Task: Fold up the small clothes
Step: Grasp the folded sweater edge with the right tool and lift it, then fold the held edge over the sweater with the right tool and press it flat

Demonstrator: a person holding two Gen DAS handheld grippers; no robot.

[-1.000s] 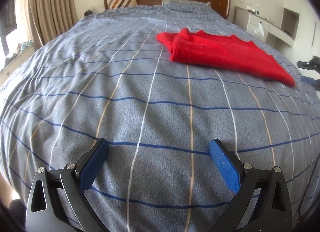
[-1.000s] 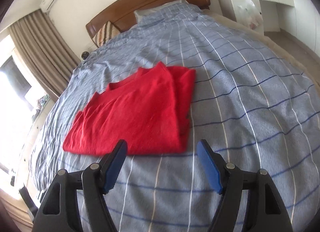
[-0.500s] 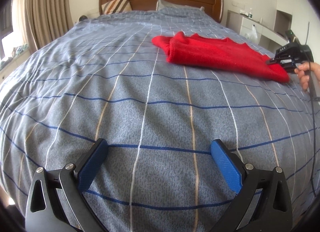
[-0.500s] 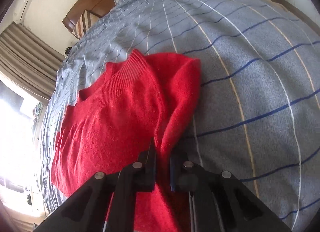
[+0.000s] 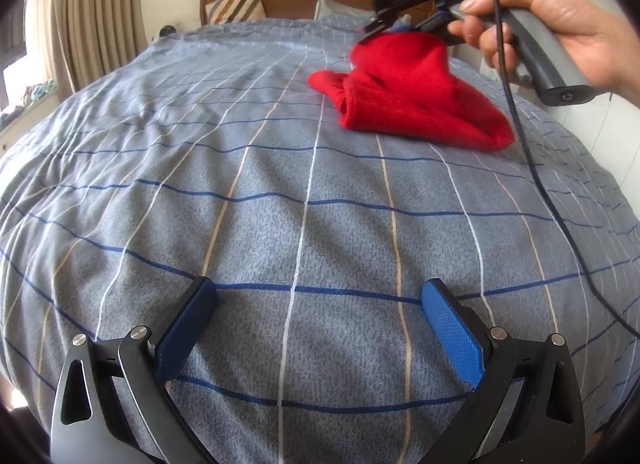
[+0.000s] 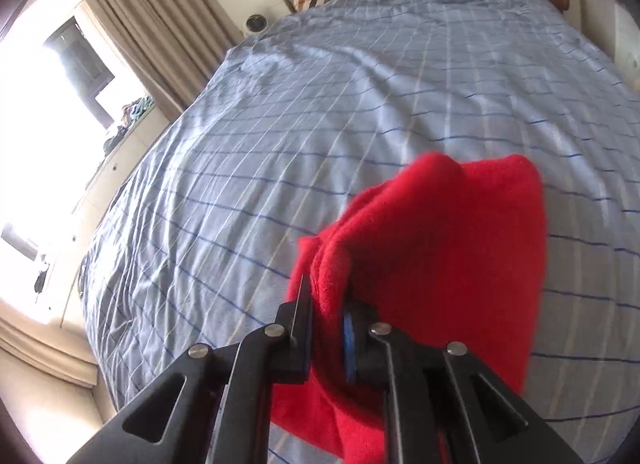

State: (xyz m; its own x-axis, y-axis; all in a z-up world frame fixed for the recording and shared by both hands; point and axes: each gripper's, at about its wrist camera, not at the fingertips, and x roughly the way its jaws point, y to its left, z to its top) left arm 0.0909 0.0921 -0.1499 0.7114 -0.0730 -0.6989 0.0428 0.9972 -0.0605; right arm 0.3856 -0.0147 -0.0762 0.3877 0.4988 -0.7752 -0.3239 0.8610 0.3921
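Lifted since 0.5 s ago: R gripper (image 6: 326,316), clamped on red sweater (image 6: 448,248) edge, hoisting it off blue checked bedspread (image 5: 280,192) w/ rest draped below; L gripper (image 5: 316,316) wide open, empty, low over bedspread.

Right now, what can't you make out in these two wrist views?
- Red sweater: its lower part is cut off by the right wrist frame edge and hidden behind the right gripper; the lifted end is motion-blurred in the left wrist view.
- Right gripper's fingertips: blurred in the left wrist view.
- Bedside shelf items: too small and cut off.
- Left gripper: open over the quilt; contact unclear.
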